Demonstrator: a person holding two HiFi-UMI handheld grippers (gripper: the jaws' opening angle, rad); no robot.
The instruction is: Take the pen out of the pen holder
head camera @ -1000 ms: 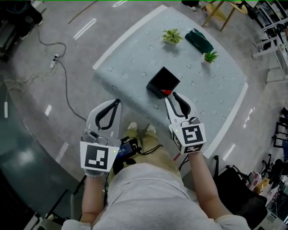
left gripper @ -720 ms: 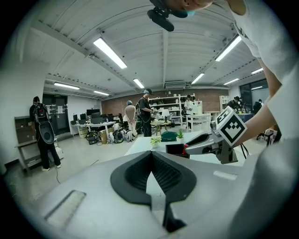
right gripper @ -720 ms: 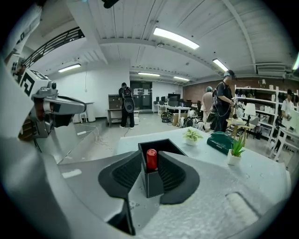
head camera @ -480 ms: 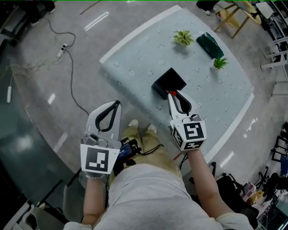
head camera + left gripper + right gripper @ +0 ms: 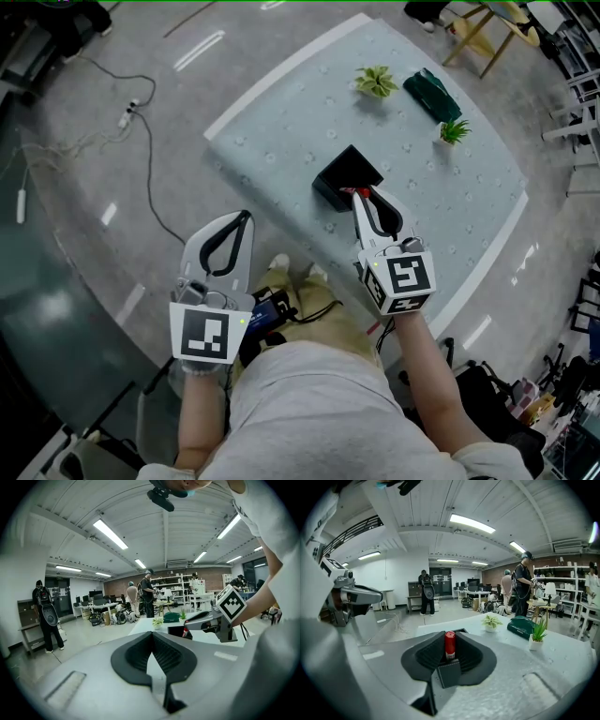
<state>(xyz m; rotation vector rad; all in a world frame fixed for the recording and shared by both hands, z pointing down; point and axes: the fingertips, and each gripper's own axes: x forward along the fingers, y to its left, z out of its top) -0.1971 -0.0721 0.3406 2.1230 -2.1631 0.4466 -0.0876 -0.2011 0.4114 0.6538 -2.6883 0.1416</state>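
The table [image 5: 281, 122] in front of me is covered with a pale blue-green patterned cloth. My left gripper [image 5: 246, 216] hangs off the near edge of it, above the floor. Its jaws are together at the tips and nothing is between them.

My right gripper [image 5: 354, 194] reaches over the table's near edge to the pen holder [image 5: 349, 172]. That is a black square box, open at the top, standing on the cloth near the front. At the far side of the table lies a dark green bundle [image 5: 430, 94]. A small potted plant [image 5: 377, 82] stands to its left and another one [image 5: 455, 131] to its right, both well apart from the holder.

The pen [image 5: 449, 645] has a red cap and stands upright at the holder's near corner, its lower part down inside the box. My right jaws have just been closing, and their black pads now sit against the cap on both sides.
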